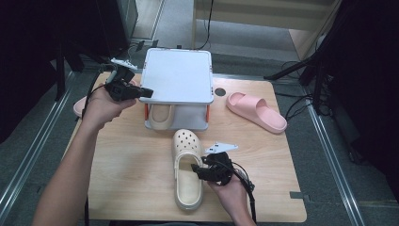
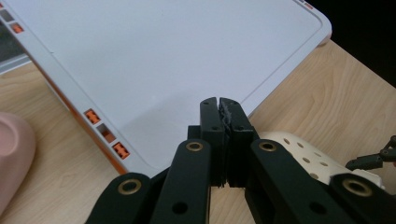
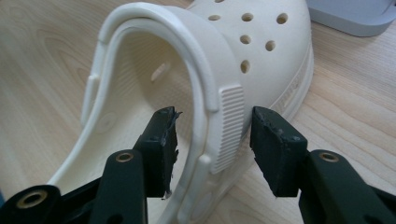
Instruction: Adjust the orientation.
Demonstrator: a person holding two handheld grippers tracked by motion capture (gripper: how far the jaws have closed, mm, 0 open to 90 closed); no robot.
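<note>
A wooden desk (image 1: 131, 165) carries a white shoe rack (image 1: 178, 75), with one cream clog (image 1: 161, 116) already tucked under its top. In front of the rack, a second cream clog (image 1: 187, 169) lies flat. Two pink slippers (image 1: 256, 111) are seen beside the rack. The right claw (image 3: 212, 140) is spread wide astride the clog's side wall, unpressed; a shallow bite could let it slip. The left claw (image 2: 219, 114) is closed, empty, above the rack.

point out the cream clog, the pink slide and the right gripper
cream clog (image 1: 187, 162), high view, on its insole
pink slide (image 1: 256, 111), high view, on its strap
right gripper (image 3: 212, 140), right gripper view, midway between its fingertips
</note>
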